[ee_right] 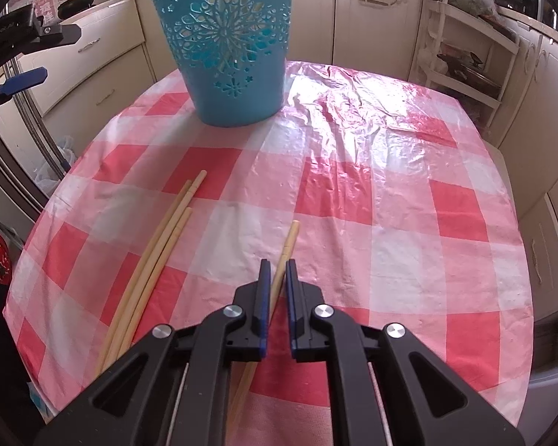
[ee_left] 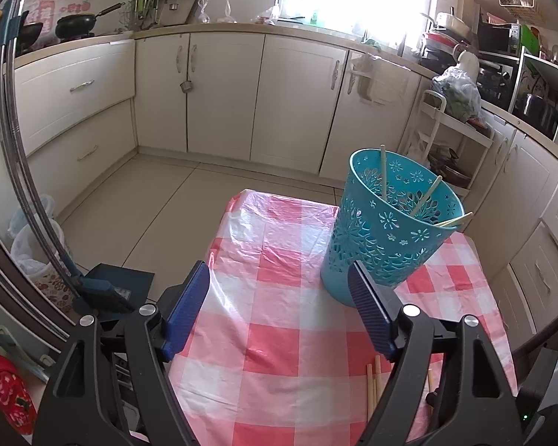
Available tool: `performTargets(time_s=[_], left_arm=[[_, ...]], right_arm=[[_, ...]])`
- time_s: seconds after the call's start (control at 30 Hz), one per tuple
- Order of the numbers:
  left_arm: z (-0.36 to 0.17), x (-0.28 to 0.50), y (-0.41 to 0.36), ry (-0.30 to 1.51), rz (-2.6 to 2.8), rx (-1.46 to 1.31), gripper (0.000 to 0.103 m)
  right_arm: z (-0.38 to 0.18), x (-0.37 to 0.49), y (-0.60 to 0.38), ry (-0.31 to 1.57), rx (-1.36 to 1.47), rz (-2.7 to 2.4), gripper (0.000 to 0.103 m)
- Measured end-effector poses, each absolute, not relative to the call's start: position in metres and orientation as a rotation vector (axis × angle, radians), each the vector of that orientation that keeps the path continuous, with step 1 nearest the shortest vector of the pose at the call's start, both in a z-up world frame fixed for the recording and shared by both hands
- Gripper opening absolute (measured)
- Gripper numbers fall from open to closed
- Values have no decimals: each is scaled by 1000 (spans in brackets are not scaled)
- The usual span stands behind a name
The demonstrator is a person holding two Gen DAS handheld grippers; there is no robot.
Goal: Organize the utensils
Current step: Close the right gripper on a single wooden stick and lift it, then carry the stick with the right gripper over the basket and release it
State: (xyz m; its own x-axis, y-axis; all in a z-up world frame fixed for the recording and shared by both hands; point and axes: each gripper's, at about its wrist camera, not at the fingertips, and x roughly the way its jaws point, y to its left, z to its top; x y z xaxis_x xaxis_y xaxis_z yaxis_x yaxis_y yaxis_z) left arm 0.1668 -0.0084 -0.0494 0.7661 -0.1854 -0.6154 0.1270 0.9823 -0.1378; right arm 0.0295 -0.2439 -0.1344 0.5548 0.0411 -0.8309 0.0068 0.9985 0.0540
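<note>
The right gripper (ee_right: 276, 278) had its jaws drawn nearly together around a single chopstick (ee_right: 291, 238), the blue pads flanking it on either side; whether they were truly pinching it or only bracketing it could not be told. The stick lay on the checked tablecloth (ee_right: 390, 200), its far end poking out beyond the fingertips. The left gripper (ee_left: 279, 297) stood wide apart and empty, hovering at the near left of the table with its right pad just in front of the teal basket (ee_left: 387, 230).

The likeliest fault from here was a poor hold: the stick was thin and sat off the pads' centre line, so it could pivot or slip out on the lift. The glossy plastic cloth could also let it skate away if the pads pressed down on it.

To the left of the held stick, three more chopsticks (ee_right: 160, 245) lay bundled together, apart from it. The basket stood at the far left of the table, already holding several chopsticks (ee_left: 424, 197) leaning on its rim. Between the gripper and the basket nothing blocked the way, though those leaning sticks could hinder a drop.
</note>
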Motion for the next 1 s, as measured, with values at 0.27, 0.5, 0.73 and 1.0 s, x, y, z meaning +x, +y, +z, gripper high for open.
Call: performTargets(time_s=[0.27,0.5,0.73,1.0], left_arm=[[-54,167,-20,678,-170,-43,76],[-57,168,-26,686,-176,-32,78],[-60,170,-23,699,-173,-46,78],[-61,173,-19,707,-168,-63,79]], right_arm=[[-120,20,-268,953,318,94,6],[-61,24,-271,806,426,196,6],[23,50,-259,624,433,304,5],[94,83,-258,491,399,325,5]])
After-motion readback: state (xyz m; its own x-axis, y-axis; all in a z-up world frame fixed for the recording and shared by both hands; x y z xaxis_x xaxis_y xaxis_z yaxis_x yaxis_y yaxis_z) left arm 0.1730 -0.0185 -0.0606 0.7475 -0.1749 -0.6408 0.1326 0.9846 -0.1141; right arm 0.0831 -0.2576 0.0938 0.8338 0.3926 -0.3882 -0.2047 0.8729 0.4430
